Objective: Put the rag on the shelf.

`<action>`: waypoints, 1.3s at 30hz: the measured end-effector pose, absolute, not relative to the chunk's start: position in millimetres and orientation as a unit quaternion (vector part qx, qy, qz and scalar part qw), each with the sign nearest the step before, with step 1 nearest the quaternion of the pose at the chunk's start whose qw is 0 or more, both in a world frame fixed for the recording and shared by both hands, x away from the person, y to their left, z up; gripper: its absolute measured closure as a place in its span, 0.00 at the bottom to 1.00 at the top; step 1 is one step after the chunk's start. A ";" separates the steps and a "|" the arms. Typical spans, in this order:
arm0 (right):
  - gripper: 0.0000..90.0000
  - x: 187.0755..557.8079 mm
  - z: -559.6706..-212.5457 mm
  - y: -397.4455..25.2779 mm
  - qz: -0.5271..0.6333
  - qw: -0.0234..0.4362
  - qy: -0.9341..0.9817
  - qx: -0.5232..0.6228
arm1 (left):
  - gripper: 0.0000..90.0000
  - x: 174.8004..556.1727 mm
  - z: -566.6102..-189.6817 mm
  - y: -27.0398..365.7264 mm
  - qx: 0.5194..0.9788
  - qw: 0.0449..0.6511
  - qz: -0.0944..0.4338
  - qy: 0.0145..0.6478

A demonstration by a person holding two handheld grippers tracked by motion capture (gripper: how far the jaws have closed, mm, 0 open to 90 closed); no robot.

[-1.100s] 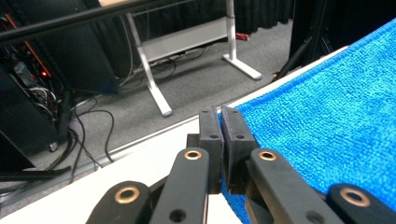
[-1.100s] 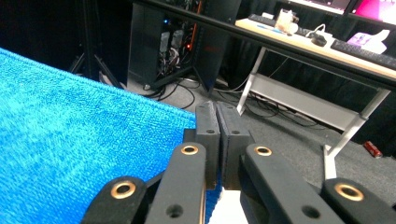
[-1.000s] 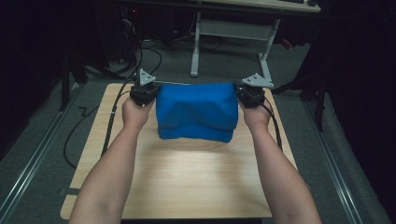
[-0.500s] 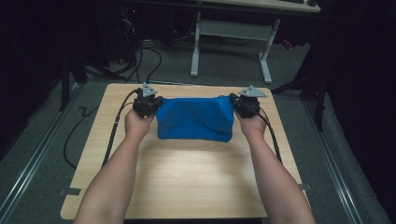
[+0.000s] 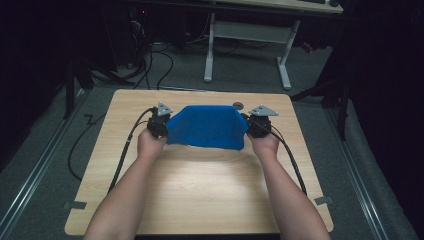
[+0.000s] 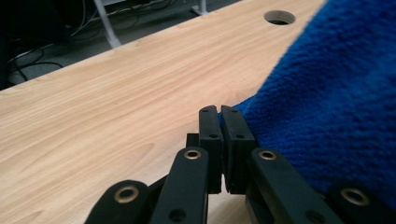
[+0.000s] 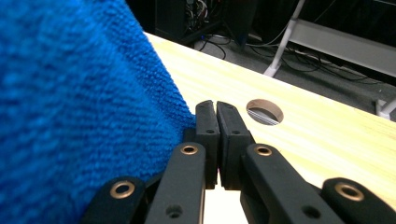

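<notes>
A blue towel (image 5: 207, 127) is held over the far-centre part of the wooden worktop (image 5: 200, 185), stretched between the two tongs. The left tongs (image 5: 159, 125) are at the towel's 9 o'clock edge and the right tongs (image 5: 258, 124) at its 3 o'clock edge, each topped by a grey three-cornered plate.

In the left gripper view, the left tongs (image 6: 219, 112) have their jaws pressed together, with the towel's (image 6: 327, 102) corner pinched between them. In the right gripper view, the right tongs (image 7: 215, 106) are likewise clamped, the towel (image 7: 79, 107) meeting them from the left (whether any pile reaches past the tips cannot be told).

The towel's lower edge hangs near the worktop; contact cannot be confirmed from the high view. A round cable hole (image 5: 238, 105) lies in the worktop at 12 o'clock of the towel, toward its right corner. Black cables (image 5: 125, 150) trail from both tongs toward the person's side. A white desk frame (image 5: 250, 45) stands on the floor beyond.
</notes>
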State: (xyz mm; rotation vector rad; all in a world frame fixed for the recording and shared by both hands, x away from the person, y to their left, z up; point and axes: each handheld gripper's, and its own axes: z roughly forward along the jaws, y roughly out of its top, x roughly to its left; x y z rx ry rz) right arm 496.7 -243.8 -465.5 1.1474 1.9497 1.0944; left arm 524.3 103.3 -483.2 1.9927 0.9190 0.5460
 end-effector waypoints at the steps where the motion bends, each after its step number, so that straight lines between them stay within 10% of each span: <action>1: 0.99 495.1 -469.2 -243.4 0.417 0.307 0.735 0.438 | 0.98 522.4 -485.4 103.1 0.796 0.429 0.214 0.369; 39: 0.76 468.6 -466.3 -279.9 0.400 0.312 0.715 0.481 | 0.67 498.6 -487.1 148.6 0.751 0.444 0.204 0.444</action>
